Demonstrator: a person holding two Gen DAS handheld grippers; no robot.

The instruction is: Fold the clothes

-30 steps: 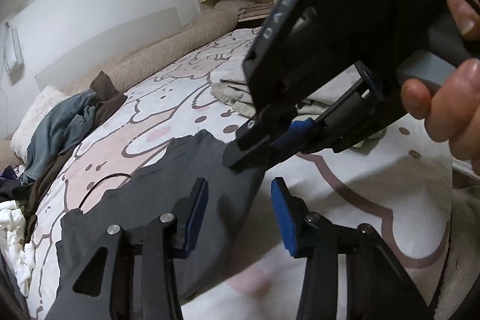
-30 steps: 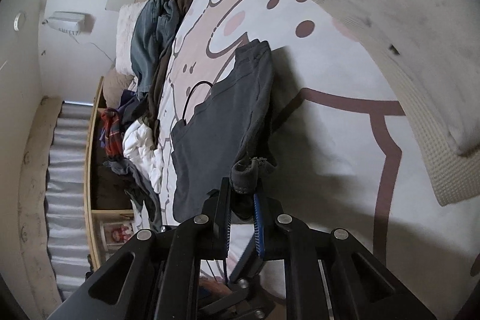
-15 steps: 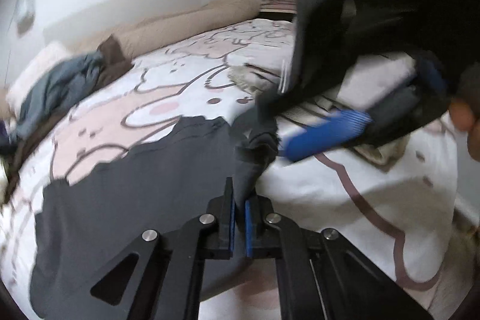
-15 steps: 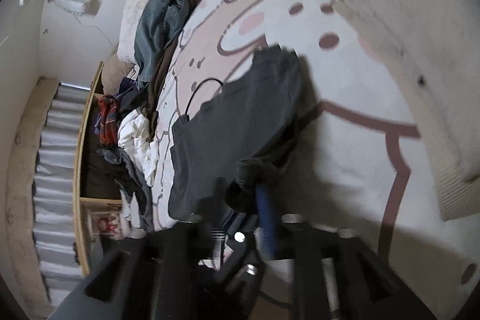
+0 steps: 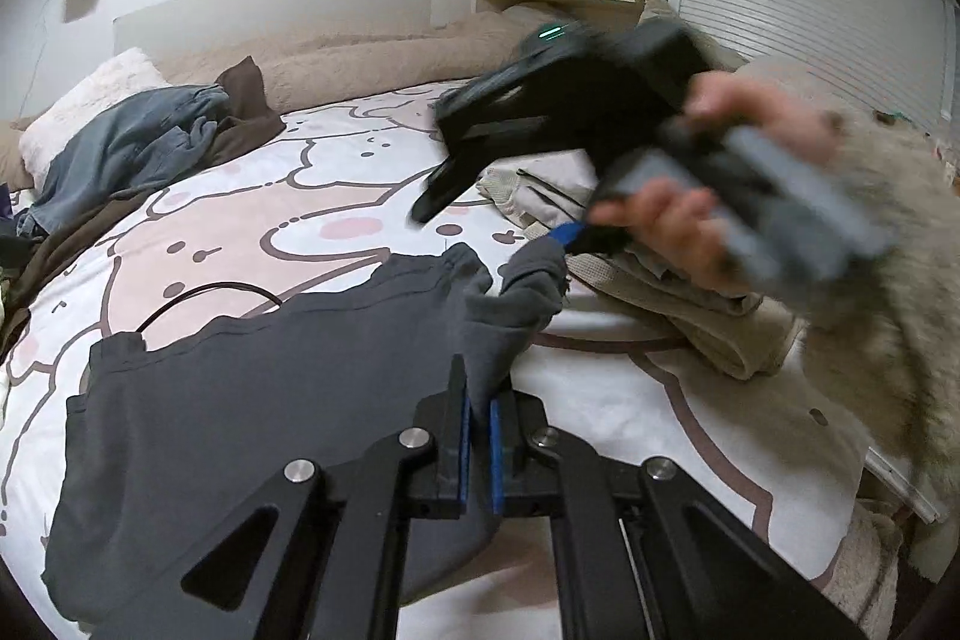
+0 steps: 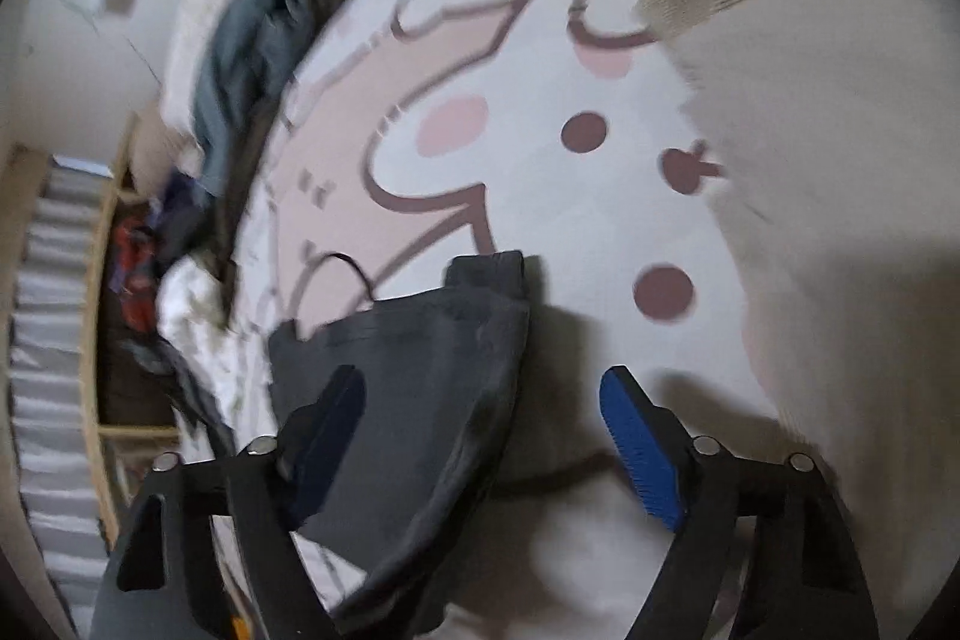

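A dark grey garment [image 5: 240,400] lies spread on the cartoon-print bedsheet [image 5: 270,220]. My left gripper [image 5: 478,403] is shut on a raised fold of its right edge. My right gripper [image 6: 483,436] is open and empty, hovering above the garment [image 6: 414,388]; in the left wrist view it is blurred, up and to the right [image 5: 498,226], with one blue pad close to the bunched cloth.
A stack of folded beige clothes [image 5: 678,292] lies on the right of the bed. A pile of unfolded clothes with blue denim [image 5: 126,148] lies at the far left by a pillow. A thin black cable [image 5: 198,295] lies on the sheet beside the garment.
My left gripper closed on the garment's edge. My right gripper let go of that same bunched edge, opened wide and pulled up and back.
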